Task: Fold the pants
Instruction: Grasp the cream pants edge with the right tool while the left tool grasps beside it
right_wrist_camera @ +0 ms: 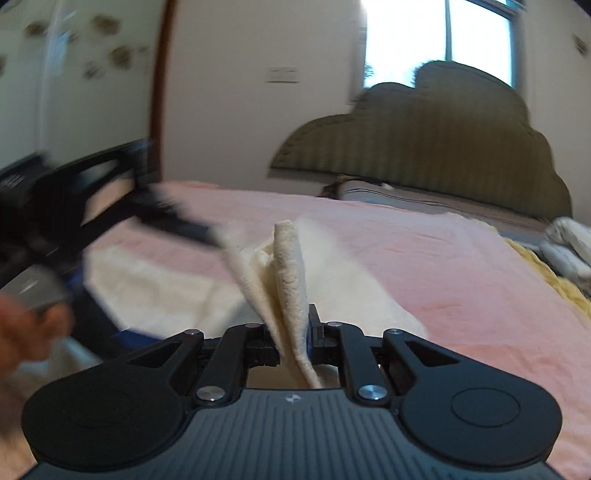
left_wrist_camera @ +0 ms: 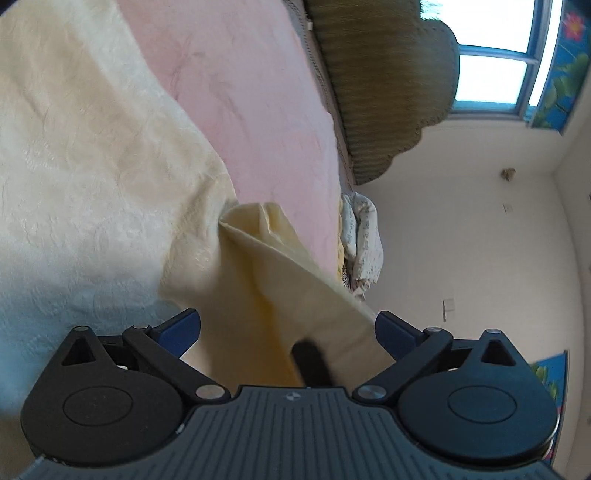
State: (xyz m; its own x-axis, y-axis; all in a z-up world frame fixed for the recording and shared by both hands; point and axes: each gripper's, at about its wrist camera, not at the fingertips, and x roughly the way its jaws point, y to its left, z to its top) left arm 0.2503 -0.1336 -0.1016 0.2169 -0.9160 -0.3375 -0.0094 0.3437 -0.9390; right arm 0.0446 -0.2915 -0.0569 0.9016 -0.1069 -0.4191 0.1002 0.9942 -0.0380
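Observation:
Pale cream-yellow pants point(left_wrist_camera: 92, 166) lie spread on a pink bedsheet point(left_wrist_camera: 258, 92). My left gripper point(left_wrist_camera: 288, 328) is open, its blue-padded fingers point(left_wrist_camera: 181, 328) wide apart, with a lifted fold of the pants hanging between them and a dark blurred part behind the cloth. My right gripper point(right_wrist_camera: 293, 332) is shut on an edge of the pants point(right_wrist_camera: 288, 266), which stands up from its fingers in a peak. The left gripper shows blurred in the right wrist view point(right_wrist_camera: 92, 206), touching the same raised cloth from the left.
A brown scalloped headboard point(right_wrist_camera: 424, 140) stands at the bed's far end, with a window point(right_wrist_camera: 424, 33) behind it. A grey pillow point(right_wrist_camera: 406, 199) lies below the headboard. A bundled patterned white cloth point(left_wrist_camera: 362, 236) and a yellow knitted blanket point(right_wrist_camera: 554, 288) lie at the bed's edge.

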